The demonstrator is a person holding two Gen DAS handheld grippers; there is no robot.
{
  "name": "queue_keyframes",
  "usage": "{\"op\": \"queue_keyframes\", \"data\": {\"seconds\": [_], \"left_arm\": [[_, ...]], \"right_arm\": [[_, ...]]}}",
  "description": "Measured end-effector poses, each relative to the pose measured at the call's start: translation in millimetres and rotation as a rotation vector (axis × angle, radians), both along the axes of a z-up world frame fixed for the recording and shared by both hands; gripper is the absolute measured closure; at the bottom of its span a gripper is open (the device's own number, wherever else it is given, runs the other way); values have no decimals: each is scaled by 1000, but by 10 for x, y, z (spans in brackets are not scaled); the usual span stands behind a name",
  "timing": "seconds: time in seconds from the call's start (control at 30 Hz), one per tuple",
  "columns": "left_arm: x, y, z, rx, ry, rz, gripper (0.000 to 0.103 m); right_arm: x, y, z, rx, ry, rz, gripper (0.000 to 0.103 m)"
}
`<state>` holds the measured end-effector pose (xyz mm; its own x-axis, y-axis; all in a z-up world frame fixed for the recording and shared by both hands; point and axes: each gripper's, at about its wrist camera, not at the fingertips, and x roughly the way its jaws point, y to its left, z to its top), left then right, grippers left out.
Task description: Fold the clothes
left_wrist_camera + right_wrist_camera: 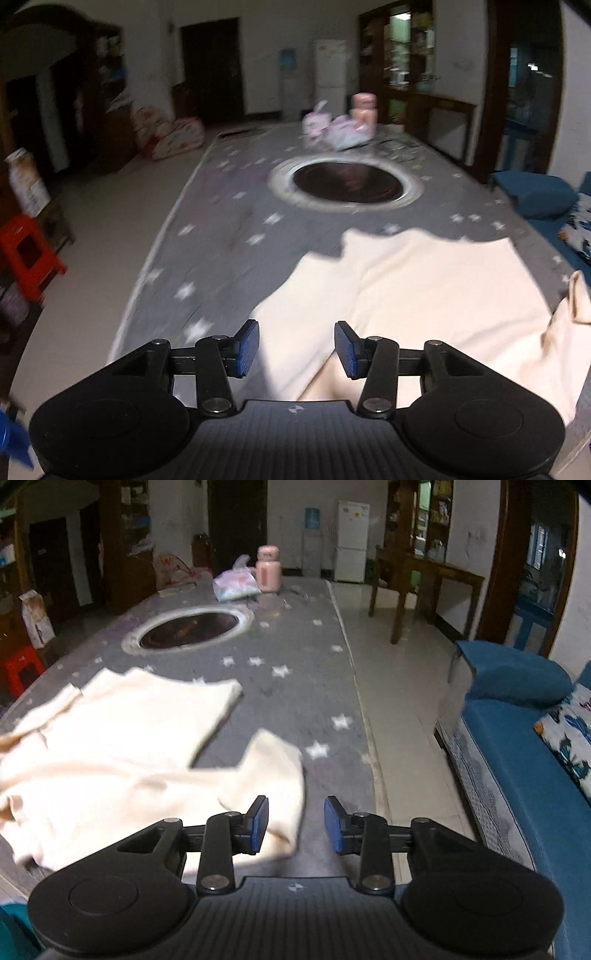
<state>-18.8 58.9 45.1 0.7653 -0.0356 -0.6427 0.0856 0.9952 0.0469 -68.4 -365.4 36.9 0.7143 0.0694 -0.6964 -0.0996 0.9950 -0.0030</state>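
Both grippers above the table, jaws apart, nothing held.

Left gripper (296,349) sits low over the cream garment (424,295), which lies on the grey star-print table cover (221,221); cloth shows straight through the gap between its fingers. Right gripper (296,825) hangs at the garment's right edge: left finger over the cloth, right finger over bare cover. Left view is motion-blurred, garment type unclear, its near end cut off by the gripper bodies. Dark round inset (189,629) lies beyond the cloth.
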Motion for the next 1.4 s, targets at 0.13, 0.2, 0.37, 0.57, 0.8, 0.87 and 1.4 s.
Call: {"op": "queue_keyframes", "data": {"seconds": [0.13, 0.2, 0.37, 0.57, 0.8, 0.87, 1.4], "left_arm": [[334, -223, -23, 2, 7, -58, 59], [525, -302, -49, -1, 16, -74, 59], [946, -422, -148, 11, 28, -73, 58], [1383, -494, -350, 17, 79, -83, 58], [1645, -525, -550, 14, 137, -108, 83], [1655, -534, -575, 4, 135, -135, 90], [2070, -221, -454, 30, 52, -37, 96]], "right_arm": [[259, 188, 53, 33, -16, 74, 70], [425, 292, 55, 43, -18, 109, 71], [864, 460, 13, 68, -3, 154, 71], [1417, 555, -190, 102, 65, 152, 71], [1746, 624, -427, 88, 143, 150, 71], [1797, 641, -469, 83, 160, 155, 73], [2488, 1093, -229, 6, 82, 230, 99]]}}
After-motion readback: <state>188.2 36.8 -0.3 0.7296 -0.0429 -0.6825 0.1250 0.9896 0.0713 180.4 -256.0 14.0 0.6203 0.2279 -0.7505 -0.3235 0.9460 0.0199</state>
